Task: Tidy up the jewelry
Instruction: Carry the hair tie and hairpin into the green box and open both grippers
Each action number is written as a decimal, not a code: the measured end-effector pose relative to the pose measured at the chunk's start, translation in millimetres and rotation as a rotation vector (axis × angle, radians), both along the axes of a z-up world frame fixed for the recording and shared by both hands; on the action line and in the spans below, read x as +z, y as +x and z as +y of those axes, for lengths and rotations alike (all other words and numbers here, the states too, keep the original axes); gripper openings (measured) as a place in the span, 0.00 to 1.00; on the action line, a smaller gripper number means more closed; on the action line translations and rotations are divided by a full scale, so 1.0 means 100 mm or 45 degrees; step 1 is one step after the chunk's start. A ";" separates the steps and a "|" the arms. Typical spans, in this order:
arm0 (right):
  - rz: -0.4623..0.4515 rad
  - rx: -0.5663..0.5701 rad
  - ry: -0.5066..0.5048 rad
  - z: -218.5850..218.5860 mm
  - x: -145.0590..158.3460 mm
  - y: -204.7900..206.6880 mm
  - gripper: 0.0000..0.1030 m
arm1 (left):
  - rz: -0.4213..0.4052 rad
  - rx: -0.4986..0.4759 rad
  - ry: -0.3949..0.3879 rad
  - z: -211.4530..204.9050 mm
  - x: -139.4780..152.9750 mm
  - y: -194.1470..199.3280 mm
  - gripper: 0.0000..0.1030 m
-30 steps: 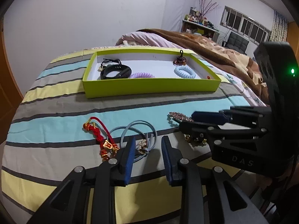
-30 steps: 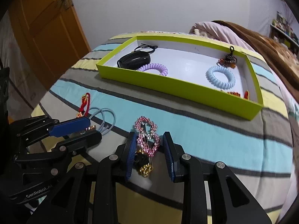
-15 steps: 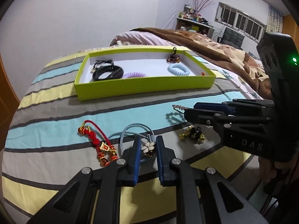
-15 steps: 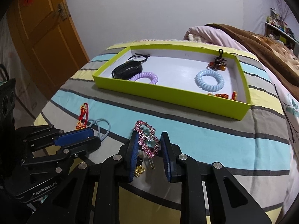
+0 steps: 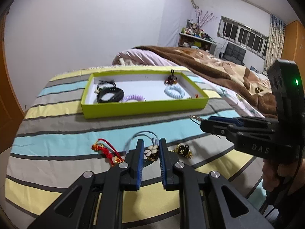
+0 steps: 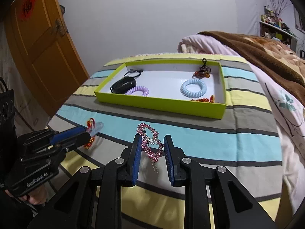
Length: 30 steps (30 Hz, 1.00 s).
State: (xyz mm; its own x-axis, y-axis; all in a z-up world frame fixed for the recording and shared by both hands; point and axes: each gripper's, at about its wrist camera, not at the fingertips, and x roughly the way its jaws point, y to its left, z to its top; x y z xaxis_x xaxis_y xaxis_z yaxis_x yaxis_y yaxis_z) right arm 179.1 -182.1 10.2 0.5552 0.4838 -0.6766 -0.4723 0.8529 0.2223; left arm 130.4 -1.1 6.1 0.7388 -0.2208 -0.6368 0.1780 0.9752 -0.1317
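My left gripper (image 5: 150, 149) is shut on a light blue hair tie with a white flower charm (image 5: 152, 149) and holds it above the striped bedspread. My right gripper (image 6: 152, 146) is shut on a pink rhinestone hair clip (image 6: 150, 142), lifted off the bed. A lime green tray (image 5: 144, 108) lies farther back; it also shows in the right wrist view (image 6: 162, 106). It holds a black band (image 5: 109, 95), a purple coil tie (image 5: 133, 98), a blue coil tie (image 5: 175, 92) and a dark beaded charm (image 5: 171, 80).
A red knotted cord charm (image 5: 106, 150) and a black and gold piece (image 5: 183, 150) lie on the bedspread near the left gripper. A brown blanket (image 5: 219, 68) covers the bed's right side. An orange door (image 6: 38, 43) stands at the left.
Both grippers closed on their items and lifted them off the bedspread. The hair tie and the pink clip rose with them; both cameras now sit higher and farther back.
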 end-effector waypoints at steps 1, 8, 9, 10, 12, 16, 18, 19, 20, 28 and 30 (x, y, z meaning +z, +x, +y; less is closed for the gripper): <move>-0.007 -0.002 0.003 -0.01 0.02 -0.02 0.24 | -0.009 0.008 -0.001 0.00 0.02 0.00 0.16; -0.053 -0.018 0.015 -0.11 0.16 -0.10 0.24 | -0.043 0.055 -0.018 0.02 0.15 -0.03 0.16; -0.058 -0.021 0.018 -0.12 0.18 -0.11 0.24 | -0.047 0.055 -0.017 0.02 0.17 -0.03 0.16; -0.063 -0.022 0.019 -0.12 0.20 -0.10 0.24 | -0.050 0.053 -0.015 0.01 0.19 -0.02 0.16; -0.071 -0.022 0.019 -0.13 0.22 -0.09 0.24 | -0.057 0.049 -0.012 -0.01 0.22 0.00 0.16; -0.088 -0.021 0.014 -0.13 0.27 -0.03 0.24 | -0.071 0.044 0.007 -0.05 0.26 0.05 0.16; -0.096 -0.018 0.014 -0.13 0.29 0.00 0.24 | -0.077 0.038 0.017 -0.06 0.28 0.09 0.16; -0.099 -0.018 0.013 -0.13 0.30 0.03 0.24 | -0.079 0.037 0.019 -0.06 0.29 0.12 0.16; -0.102 -0.017 0.012 -0.13 0.31 0.04 0.24 | -0.079 0.036 0.020 -0.07 0.30 0.15 0.16; -0.110 -0.022 0.003 -0.13 0.34 0.34 0.24 | -0.100 0.036 0.056 -0.09 0.39 0.46 0.16; -0.115 -0.024 -0.011 -0.11 0.34 0.41 0.24 | -0.100 0.038 0.058 -0.07 0.40 0.57 0.16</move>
State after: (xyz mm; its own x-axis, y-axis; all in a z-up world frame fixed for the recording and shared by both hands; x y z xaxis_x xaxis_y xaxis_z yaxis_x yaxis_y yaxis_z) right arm 220.3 -193.1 44.3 0.6231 0.4669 -0.6274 -0.4742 0.8635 0.1717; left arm 187.0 -8.3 46.4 0.7926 -0.1702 -0.5855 0.1567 0.9849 -0.0742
